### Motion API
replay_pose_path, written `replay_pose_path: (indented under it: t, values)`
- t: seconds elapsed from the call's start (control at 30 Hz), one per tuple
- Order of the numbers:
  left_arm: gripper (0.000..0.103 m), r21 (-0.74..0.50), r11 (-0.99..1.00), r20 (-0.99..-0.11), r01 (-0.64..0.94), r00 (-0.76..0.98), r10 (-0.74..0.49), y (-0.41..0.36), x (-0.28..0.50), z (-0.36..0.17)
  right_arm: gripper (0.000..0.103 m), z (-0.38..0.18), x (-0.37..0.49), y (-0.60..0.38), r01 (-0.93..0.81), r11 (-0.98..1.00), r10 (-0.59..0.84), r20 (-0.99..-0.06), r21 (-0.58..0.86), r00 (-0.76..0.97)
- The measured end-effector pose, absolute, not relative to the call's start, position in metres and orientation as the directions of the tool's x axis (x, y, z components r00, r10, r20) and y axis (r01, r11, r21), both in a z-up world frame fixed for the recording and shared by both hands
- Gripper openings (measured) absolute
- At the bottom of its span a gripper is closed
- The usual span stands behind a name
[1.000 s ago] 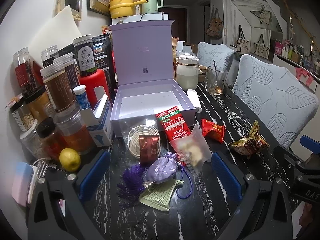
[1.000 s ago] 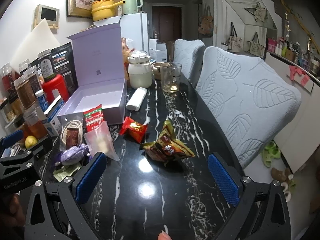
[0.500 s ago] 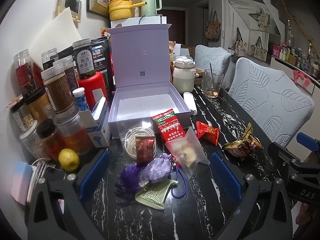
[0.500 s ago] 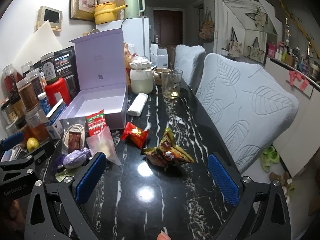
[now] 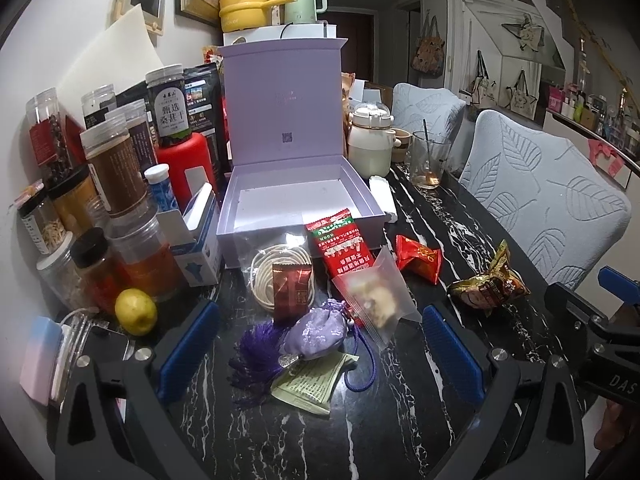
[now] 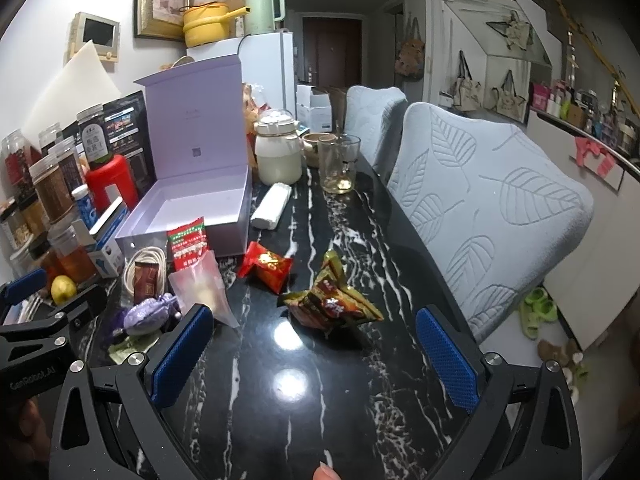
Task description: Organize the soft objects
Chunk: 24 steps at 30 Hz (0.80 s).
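Black marble table [image 5: 400,432] crowds jars along its left edge, with an empty lilac box [image 5: 296,196] standing open behind the soft packets. Left gripper [image 5: 316,344] hangs wide apart, the purple sachet [image 5: 316,334] lying straight ahead between its fingers, tassel leftward, a clear pouch [image 5: 376,300] overlapping it. Right gripper [image 6: 312,356], equally spread and empty, faces the brown snack bag [image 6: 332,304].

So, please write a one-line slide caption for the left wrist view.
Open left gripper faces a purple sachet and snack packets before an open lilac box.

open box [image 5: 296,196] behind the sachet [image 5: 316,334]; jars [image 5: 116,176] left of box.
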State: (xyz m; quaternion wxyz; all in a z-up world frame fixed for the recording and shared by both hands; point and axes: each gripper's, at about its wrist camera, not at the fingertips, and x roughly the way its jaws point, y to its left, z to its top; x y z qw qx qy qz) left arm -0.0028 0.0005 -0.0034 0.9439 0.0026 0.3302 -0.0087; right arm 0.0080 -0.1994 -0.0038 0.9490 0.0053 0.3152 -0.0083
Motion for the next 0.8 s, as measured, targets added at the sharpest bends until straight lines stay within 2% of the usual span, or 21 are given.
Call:
replay_pose_path:
  t: [0.8]
  values:
    - [0.103, -0.016, 1.0, -0.646, 0.011, 0.763, -0.019, 0.004, 0.002, -0.013, 0.103, -0.014, 0.01, -0.201, 0.017, 0.999, 0.005, -0.614, 0.03, 0.789]
